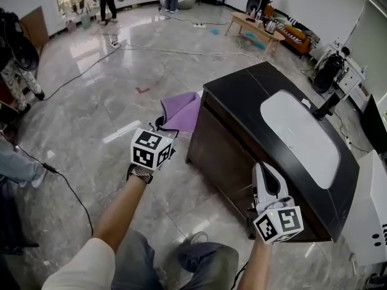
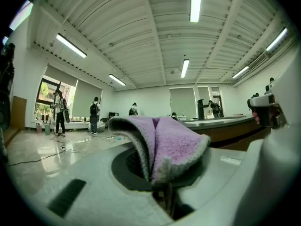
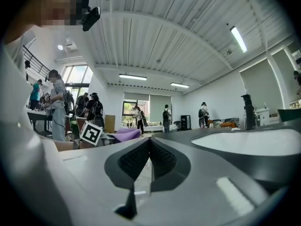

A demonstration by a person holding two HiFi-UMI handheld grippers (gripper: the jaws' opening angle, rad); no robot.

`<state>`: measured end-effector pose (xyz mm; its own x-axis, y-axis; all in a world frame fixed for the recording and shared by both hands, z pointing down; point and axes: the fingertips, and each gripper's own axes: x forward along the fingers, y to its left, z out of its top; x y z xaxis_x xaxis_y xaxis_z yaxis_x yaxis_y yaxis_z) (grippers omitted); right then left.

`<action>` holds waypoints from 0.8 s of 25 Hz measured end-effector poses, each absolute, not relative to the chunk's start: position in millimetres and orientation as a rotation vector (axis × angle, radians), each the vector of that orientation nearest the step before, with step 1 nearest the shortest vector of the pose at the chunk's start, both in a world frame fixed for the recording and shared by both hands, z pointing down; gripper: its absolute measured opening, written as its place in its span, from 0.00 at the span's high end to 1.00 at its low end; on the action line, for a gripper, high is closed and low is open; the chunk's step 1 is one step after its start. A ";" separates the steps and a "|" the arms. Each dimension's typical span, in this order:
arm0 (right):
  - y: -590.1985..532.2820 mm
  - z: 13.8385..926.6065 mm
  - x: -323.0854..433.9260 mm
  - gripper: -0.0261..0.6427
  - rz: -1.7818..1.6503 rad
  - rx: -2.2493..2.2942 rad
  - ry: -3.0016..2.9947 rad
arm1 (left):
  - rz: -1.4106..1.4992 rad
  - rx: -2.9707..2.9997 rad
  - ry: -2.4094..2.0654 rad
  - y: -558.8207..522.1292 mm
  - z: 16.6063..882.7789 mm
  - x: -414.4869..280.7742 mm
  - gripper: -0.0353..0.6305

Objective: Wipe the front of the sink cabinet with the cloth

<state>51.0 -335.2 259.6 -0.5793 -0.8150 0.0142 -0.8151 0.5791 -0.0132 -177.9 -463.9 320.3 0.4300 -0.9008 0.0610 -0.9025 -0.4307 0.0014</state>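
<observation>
On your left, the left gripper (image 1: 159,127) is clamped on a bunched fold of the purple cloth (image 1: 183,112), just beside the end corner of the sink cabinet (image 1: 224,156). The cloth looks soft, light and floppy, so that pinch on the fold should hold. On your right, the right gripper (image 1: 264,173) is closed on nothing near the cabinet's front, well apart from the cloth.

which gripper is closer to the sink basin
Right. The right gripper is by the cabinet front, close to the basin. The left gripper holds the cloth off the cabinet's left end, farther away.
</observation>
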 end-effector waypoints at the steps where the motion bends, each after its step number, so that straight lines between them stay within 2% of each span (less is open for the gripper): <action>1: -336.2 271.2 51.2 0.95 0.018 1.437 -2.788 | 0.072 2.624 -1.659 -468.5 333.0 -178.8 0.88; 8: -347.6 339.4 55.6 0.95 -0.045 1.457 -2.775 | -0.009 2.580 -1.647 -502.8 411.8 -183.8 0.88; 20: -351.4 379.9 75.3 0.95 -0.058 1.562 -2.763 | -0.134 2.498 -1.613 -562.1 453.7 -180.7 0.88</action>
<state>75.3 -351.4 379.9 -0.5153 -0.8557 -0.0464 -0.8569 0.5152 0.0160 -180.7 -562.1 453.7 0.4129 -0.9107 0.0140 -0.8959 -0.4033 0.1865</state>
